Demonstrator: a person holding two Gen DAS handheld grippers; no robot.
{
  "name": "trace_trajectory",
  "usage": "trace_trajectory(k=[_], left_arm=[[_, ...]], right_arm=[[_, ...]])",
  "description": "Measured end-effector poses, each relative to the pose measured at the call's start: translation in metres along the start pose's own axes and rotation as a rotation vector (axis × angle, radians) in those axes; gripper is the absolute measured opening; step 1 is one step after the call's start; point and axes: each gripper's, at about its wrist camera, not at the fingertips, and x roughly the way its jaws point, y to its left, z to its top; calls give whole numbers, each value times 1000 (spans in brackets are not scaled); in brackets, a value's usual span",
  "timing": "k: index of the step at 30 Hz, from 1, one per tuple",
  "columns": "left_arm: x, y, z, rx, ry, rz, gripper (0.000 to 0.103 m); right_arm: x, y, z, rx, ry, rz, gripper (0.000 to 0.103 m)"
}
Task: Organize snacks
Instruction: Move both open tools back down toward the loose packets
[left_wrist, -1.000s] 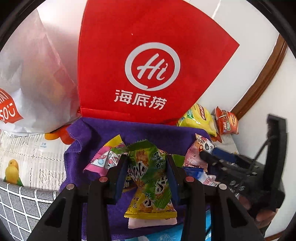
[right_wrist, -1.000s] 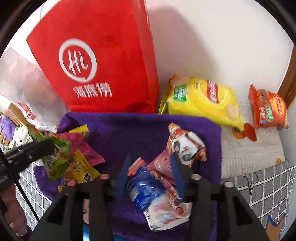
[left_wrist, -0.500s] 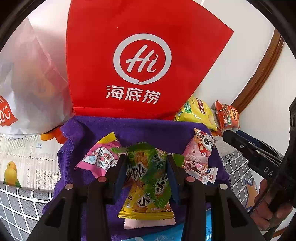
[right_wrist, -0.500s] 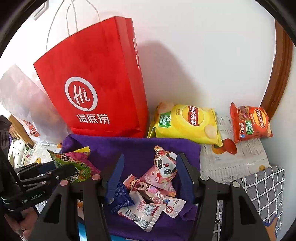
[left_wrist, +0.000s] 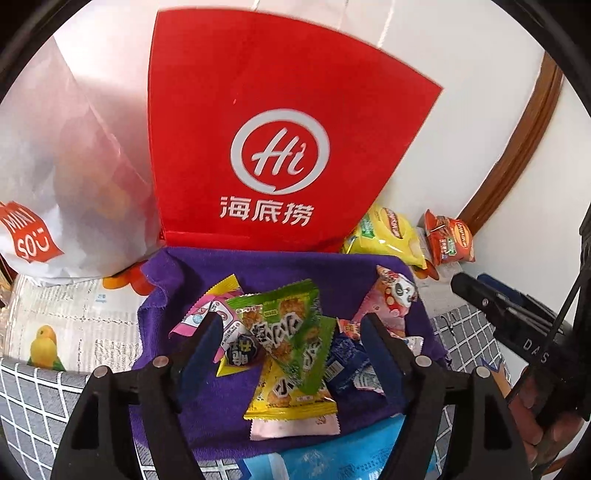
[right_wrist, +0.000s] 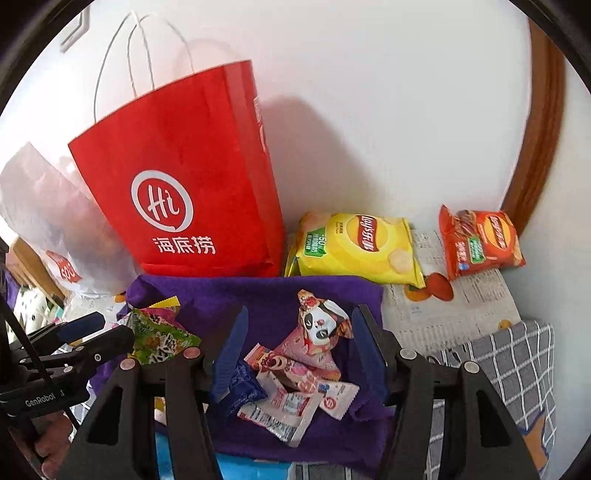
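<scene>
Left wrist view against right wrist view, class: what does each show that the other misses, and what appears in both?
Only the left wrist view shows the bird print and the yellow packet. Only the right wrist view shows the bag handles. Both show the red bag, purple cloth, yellow chips and panda packet.

The purple cloth (right_wrist: 266, 295) has a bare strip along its far edge, at twelve o'clock from the snack heaps. Beyond that strip the red paper bag (right_wrist: 192, 177) stands upright against the wall and blocks the way. At ten o'clock a white plastic bag (left_wrist: 62, 177) bulges in. At two o'clock the yellow chip bag (right_wrist: 358, 247) and orange packet (right_wrist: 480, 240) lie flat, with open newspaper (right_wrist: 461, 306) nearer.
</scene>
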Motion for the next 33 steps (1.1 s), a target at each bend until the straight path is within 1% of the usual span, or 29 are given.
trace_trajectory(k=[4,8,11,13,16,20,23,28,31,33], left_arm=[[-16,-8,-1,25,-15,1,77],[-35,-15,-4,36,-36,-5,77],[-50,-17,-11,36,-38,-8,77],[-61,-17,-18,44,-43,-3,77],[-81,-10,-31,42,-54,20,77],[-99,1,-52,23,-52,46,77],[-113,10,-70,12,-46,66,77],[-135,21,-100,1,-54,109,77],[-146,29,-114,-15,-60,119,77],[-150,36,-124,-31,-59,119,77]], right_arm=[[-21,-4,-7,14,9,-2,58],[-50,-2,-18,-16,-3,-26,58],[-70,2,-28,-37,-14,-54,58],[-82,5,-37,-38,-26,-53,58],[-100,9,-54,-23,-55,-49,58],[-116,16,-76,-2,-55,-8,58],[-127,24,-95,-17,-61,1,58],[-139,37,-127,-43,-46,5,58],[-143,44,-146,-51,-28,35,58],[-144,48,-159,-56,-14,48,54]])
